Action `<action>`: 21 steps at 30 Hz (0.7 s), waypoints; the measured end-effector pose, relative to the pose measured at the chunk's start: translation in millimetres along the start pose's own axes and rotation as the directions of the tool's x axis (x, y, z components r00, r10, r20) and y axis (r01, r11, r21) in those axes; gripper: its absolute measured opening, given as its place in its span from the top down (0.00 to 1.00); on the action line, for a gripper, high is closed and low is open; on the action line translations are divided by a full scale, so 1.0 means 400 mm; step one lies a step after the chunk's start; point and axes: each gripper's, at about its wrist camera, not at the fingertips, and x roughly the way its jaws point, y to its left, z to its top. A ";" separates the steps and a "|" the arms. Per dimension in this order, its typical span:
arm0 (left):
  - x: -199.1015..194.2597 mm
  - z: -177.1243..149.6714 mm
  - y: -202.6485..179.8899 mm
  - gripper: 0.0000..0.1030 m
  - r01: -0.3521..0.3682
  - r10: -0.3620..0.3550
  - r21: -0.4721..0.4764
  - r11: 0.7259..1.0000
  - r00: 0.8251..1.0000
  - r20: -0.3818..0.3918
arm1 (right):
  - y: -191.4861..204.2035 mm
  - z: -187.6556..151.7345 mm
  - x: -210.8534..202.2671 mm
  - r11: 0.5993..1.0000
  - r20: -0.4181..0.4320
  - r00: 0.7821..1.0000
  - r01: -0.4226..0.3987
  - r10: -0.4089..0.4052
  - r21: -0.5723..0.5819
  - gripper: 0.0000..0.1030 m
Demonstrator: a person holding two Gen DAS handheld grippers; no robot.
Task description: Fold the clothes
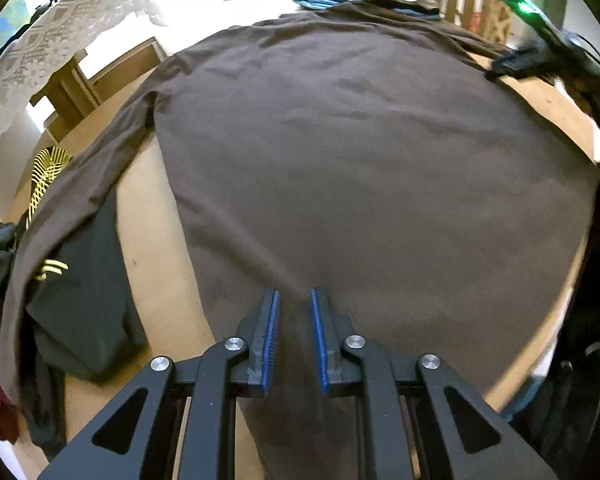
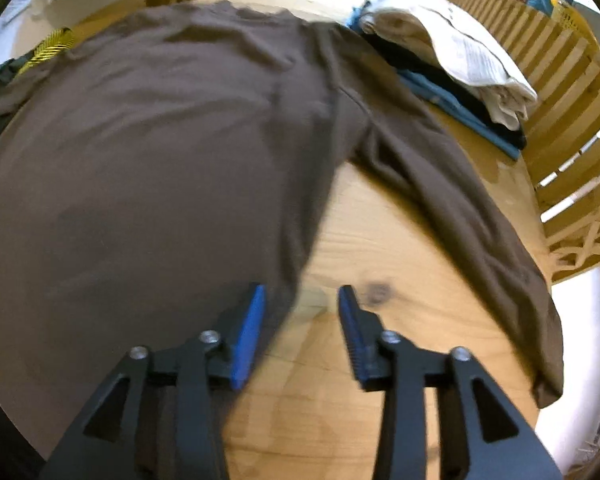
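Brown shirt [image 1: 360, 160] flat on table [image 2: 380, 240]

Long-sleeved brown cotton shirt [image 1: 360, 160]: its near hem is cut off by the lower frame edge behind the left gripper [image 1: 295, 300]; its right side is motion-blurred. Beyond the shirt, the lower layers of the folded clothes stack [image 2: 452, 68] are hidden, and their number is indeterminable.

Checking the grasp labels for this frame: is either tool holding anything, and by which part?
Nothing is held. The left tool hangs open over the brown shirt near its hem; the right tool is open, straddling the shirt's side edge.
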 end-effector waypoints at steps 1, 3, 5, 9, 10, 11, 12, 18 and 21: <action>-0.007 -0.009 -0.003 0.85 0.006 -0.006 -0.002 1.000 1.000 -0.006 | -0.006 0.008 -0.006 1.000 -0.015 1.000 -0.009 0.009 0.002 0.58; -0.026 -0.015 0.005 0.81 0.016 -0.016 -0.002 1.000 0.999 -0.029 | -0.011 0.035 -0.026 1.000 -0.021 0.999 -0.028 0.028 0.002 0.58; -0.051 0.024 0.038 0.81 -0.006 0.006 0.002 1.000 1.000 -0.018 | -0.017 0.075 -0.050 0.998 0.004 0.998 -0.057 0.057 0.013 0.58; 0.029 0.203 0.111 0.71 -0.034 0.033 0.004 0.999 0.999 0.029 | -0.013 0.257 -0.072 0.984 0.180 0.974 -0.156 0.140 0.084 0.58; 0.049 0.247 0.129 0.71 -0.041 0.040 0.005 0.999 0.998 0.040 | -0.007 0.314 -0.053 0.981 0.201 0.968 -0.170 0.148 0.096 0.58; 0.069 0.292 0.148 0.71 -0.048 0.047 0.005 0.999 0.998 0.052 | -0.001 0.372 -0.034 0.977 0.222 0.963 -0.183 0.156 0.107 0.59; 0.089 0.336 0.166 0.71 -0.055 0.054 0.005 0.998 0.996 0.064 | 0.007 0.424 -0.011 0.974 0.233 0.959 -0.194 0.163 0.116 0.61; 0.209 0.602 0.275 0.72 -0.095 0.094 0.004 0.995 0.987 0.133 | 0.061 0.630 0.163 0.957 0.195 0.958 -0.241 0.209 0.159 0.84; 0.289 0.622 0.342 0.71 -0.034 0.040 -0.074 0.997 0.995 0.094 | 0.084 0.693 0.245 0.962 0.169 0.965 -0.228 0.202 0.153 0.86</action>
